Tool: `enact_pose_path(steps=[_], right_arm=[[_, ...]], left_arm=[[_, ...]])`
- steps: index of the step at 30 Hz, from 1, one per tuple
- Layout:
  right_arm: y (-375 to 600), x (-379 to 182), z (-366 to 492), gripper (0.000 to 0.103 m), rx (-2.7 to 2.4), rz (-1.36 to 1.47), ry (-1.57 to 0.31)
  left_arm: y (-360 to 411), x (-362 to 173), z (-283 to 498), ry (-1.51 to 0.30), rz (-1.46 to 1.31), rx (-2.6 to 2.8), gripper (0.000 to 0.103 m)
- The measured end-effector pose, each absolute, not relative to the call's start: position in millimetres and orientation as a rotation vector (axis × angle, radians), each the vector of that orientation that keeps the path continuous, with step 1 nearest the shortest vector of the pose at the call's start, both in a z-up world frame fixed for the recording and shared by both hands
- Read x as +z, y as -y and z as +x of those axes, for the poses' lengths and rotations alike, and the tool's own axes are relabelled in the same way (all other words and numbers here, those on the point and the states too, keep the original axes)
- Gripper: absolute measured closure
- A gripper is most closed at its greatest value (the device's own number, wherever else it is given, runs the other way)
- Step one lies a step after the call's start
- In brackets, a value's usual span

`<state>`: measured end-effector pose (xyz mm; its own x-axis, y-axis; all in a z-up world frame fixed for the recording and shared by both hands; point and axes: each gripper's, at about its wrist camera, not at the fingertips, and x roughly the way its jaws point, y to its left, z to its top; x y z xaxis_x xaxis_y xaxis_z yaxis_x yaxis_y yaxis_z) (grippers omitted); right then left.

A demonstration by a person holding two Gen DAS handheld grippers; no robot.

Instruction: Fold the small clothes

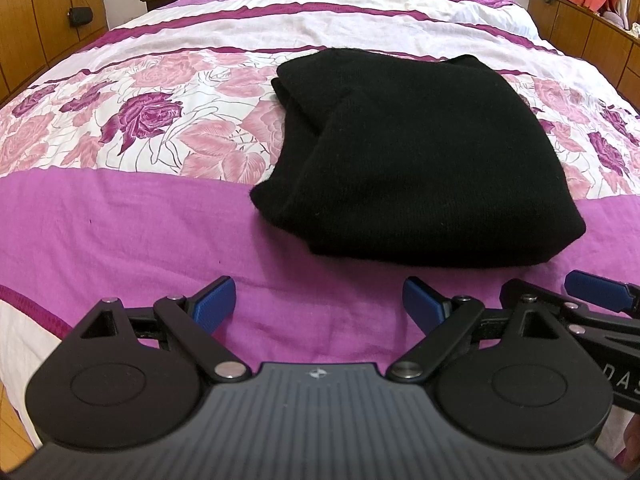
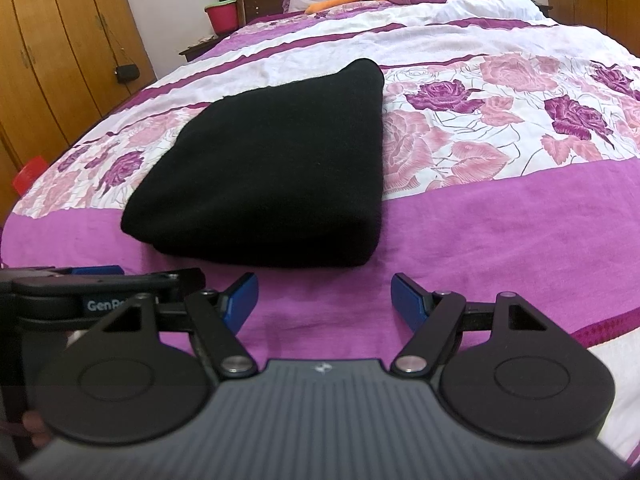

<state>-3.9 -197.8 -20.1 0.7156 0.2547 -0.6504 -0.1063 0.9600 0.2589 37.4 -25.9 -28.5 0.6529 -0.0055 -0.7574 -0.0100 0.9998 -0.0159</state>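
Both hand-held grippers, left hand-held gripper (image 1: 319,300) and right hand-held gripper (image 2: 324,296), spread apart, empty, low in frame. Black garment (image 1: 420,160) mid-frame on the bed (image 1: 120,220) looks already folded; probably just tidying left.

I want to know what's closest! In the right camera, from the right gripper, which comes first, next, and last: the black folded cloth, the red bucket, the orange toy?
From the right gripper, nearest first:
1. Black folded cloth, just ahead, slightly left, on the bedspread.
2. Orange toy, far off near the pillows.
3. Red bucket, beyond the bed's left corner by the headboard. It looks only a little farther than the toy.

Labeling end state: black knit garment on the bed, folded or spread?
Folded: the black knit garment is a compact rectangle, layered edges visible on its side.
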Motion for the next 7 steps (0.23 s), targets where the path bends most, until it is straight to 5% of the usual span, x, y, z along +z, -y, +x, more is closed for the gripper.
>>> enact_pose_path(steps=[7], right_arm=[[197.0, -18.9, -4.6, 0.028, 0.203, 0.207, -0.747]], left_arm=[[26.1, -30.5, 34.3, -0.864, -0.025, -0.007, 0.01]])
